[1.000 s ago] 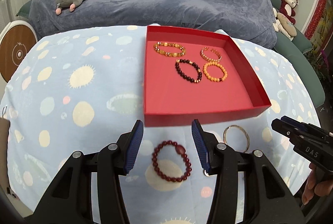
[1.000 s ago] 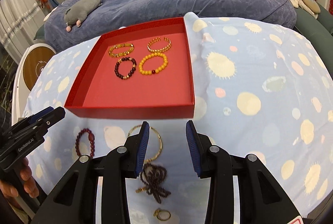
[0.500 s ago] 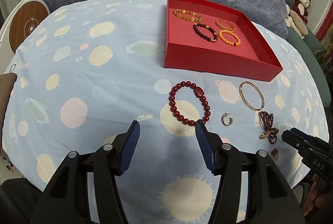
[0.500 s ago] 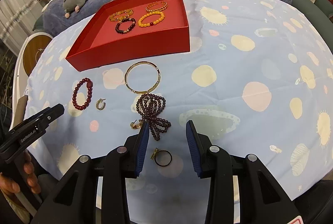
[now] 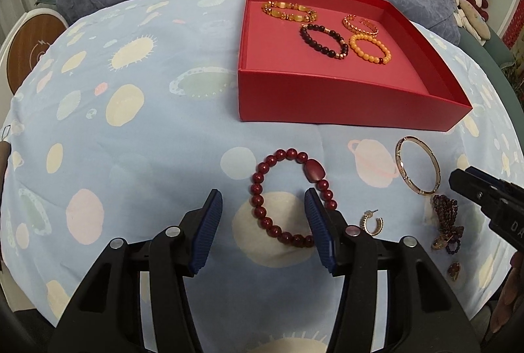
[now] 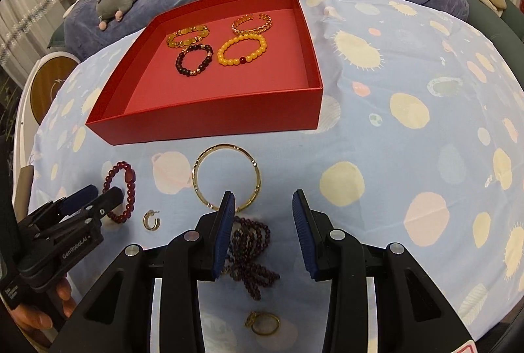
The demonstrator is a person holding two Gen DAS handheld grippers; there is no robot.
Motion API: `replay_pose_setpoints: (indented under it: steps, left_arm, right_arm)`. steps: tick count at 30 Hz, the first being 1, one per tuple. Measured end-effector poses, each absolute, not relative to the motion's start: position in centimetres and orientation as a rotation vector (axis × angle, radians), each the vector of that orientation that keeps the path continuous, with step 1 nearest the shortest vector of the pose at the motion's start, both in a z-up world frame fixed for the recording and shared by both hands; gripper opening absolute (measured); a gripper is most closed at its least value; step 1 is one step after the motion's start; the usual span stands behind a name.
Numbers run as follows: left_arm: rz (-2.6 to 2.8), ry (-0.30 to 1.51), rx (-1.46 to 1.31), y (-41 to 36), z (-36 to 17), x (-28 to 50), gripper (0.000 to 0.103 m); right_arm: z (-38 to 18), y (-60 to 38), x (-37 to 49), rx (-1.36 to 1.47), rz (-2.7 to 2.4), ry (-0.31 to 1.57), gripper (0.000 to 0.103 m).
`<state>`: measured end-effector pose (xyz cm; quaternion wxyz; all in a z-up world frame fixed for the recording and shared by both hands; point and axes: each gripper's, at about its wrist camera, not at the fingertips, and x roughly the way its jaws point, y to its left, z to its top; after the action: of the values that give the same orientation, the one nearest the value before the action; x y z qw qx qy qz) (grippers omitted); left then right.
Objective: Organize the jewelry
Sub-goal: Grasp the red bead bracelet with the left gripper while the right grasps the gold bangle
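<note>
On the pale blue spotted cloth [image 5: 137, 136], just in front of the red box [image 5: 344, 105], lay the loose pieces: a red bead bracelet [image 5: 288, 199], a small gold hoop earring [image 5: 371, 223], a thin gold bangle [image 5: 417, 166], a tangle of dark purple beads [image 6: 250, 249] and a gold ring [image 6: 263, 322]. Four bracelets already sat inside the box. The left gripper [image 5: 262, 228] hovered over the red bead bracelet, its jaws closing, part of the bracelet between them but no pad pressing on it. The right gripper [image 6: 263, 230] stood with jaws apart above the purple beads, gripping nothing.
</note>
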<state>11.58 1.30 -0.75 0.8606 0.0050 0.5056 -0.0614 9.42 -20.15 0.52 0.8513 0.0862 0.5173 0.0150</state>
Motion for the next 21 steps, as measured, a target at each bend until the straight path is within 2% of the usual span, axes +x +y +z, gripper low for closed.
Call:
replay_pose_setpoints:
  steps: [4, 10, 13, 15, 18, 19, 21]
  left_arm:
    - [-0.131, 1.044, 0.026, 1.1, -0.8, 11.6, 0.047]
    - [-0.142, 1.026, 0.032, 1.1, -0.8, 11.7, 0.033]
    - [-0.151, 1.023, 0.036, 1.1, -0.7, 11.8, 0.022]
    - [-0.16, 1.026, 0.029, 1.1, -0.7, 12.0, 0.01]
    - [-0.178, 1.035, 0.019, 1.2, -0.7, 12.1, 0.008]
    - [-0.182, 1.039, 0.021, 1.1, -0.7, 12.1, 0.008]
    - [-0.187, 1.049, 0.015, 1.1, -0.6, 12.1, 0.008]
  right_arm:
    - [-0.4, -19.9, 10.6, 0.176, 0.033, 1.102, 0.036]
    - [-0.9, -19.0, 11.3, 0.114, 0.033, 1.093, 0.034]
    - [-1.0, -18.9, 11.4, 0.084, 0.024, 1.086, 0.026]
    - [-1.0, -19.0, 11.3, 0.081, 0.02, 1.084, 0.02]
    - [-0.9, -19.4, 11.3, 0.099, 0.023, 1.093, 0.011]
    - [-0.9, -19.5, 11.3, 0.107, 0.028, 1.098, 0.005]
    - [-0.8, -19.8, 11.2, 0.123, 0.03, 1.105, 0.003]
